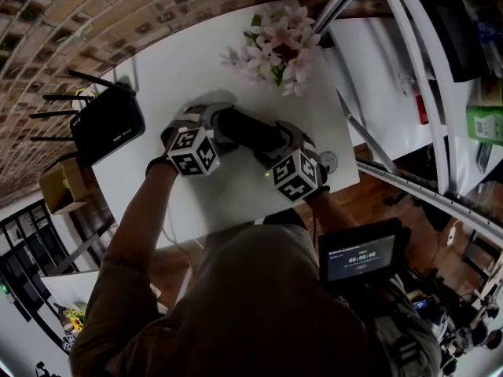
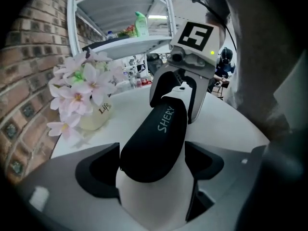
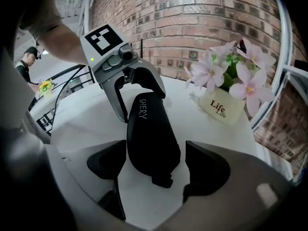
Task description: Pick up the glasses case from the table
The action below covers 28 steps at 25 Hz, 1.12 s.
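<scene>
From above, the case is lying across the middle of the white bench, and the two grippers are facing each other over it. The left gripper is sitting at the case's left end and the right gripper at its right end. Flowers are standing beyond the case. A router is sitting at the bench's left edge, well apart.

In the left gripper view, the near end of the case is sitting between the left gripper's jaws. Both jaws are pressing against its sides, holding it. At the far end the right gripper is straddling the case. The flowers are standing in their pot off to the left, by the brick wall.

In the right gripper view, the right gripper's jaws are standing narrowly apart around the near end of the case. One jaw is lying right against it, while a sliver of bench is showing beside the other. Opposite, the left gripper is clasping the far end. The pot is standing to the right. Whether the case is clear of the bench, I cannot tell.
</scene>
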Motion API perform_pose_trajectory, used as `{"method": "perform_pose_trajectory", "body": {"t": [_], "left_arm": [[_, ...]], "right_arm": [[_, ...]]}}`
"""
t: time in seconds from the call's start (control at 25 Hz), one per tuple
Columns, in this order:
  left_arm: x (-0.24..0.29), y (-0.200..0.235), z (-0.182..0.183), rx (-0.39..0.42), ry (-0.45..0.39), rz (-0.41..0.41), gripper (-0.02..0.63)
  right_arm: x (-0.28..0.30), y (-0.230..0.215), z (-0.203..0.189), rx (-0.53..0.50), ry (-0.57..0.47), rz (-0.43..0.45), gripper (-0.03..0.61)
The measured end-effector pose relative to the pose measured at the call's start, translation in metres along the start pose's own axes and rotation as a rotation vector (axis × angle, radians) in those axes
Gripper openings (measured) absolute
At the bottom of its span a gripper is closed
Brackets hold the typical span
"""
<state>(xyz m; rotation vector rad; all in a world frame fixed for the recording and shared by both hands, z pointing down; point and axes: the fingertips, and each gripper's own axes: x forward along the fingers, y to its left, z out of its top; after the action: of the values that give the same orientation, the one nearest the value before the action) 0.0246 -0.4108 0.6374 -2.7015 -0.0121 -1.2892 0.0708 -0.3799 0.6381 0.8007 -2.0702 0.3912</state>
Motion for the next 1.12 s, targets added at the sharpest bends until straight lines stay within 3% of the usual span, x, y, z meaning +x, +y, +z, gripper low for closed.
{"method": "perform_pose_trajectory", "body": {"t": [0.28, 0.56, 0.84, 1.12], "left_arm": [[0.009, 0.0, 0.006, -0.021, 0.004, -0.055, 0.403], [-0.005, -0.02, 0.008, -0.152, -0.003, -0.044, 0.403], [-0.042, -0.051, 0.024, -0.278, -0.028, 0.064, 0.403], [-0.08, -0.078, 0.046, -0.323, -0.048, 0.23, 0.403]], "right_arm": [[0.007, 0.004, 0.0, -0.058, 0.026, 0.028, 0.365], [-0.006, 0.019, 0.003, -0.119, -0.021, 0.088, 0.357], [-0.039, 0.049, 0.012, -0.226, -0.088, 0.169, 0.354], [-0.083, 0.073, 0.026, -0.361, -0.17, 0.226, 0.354]]}}
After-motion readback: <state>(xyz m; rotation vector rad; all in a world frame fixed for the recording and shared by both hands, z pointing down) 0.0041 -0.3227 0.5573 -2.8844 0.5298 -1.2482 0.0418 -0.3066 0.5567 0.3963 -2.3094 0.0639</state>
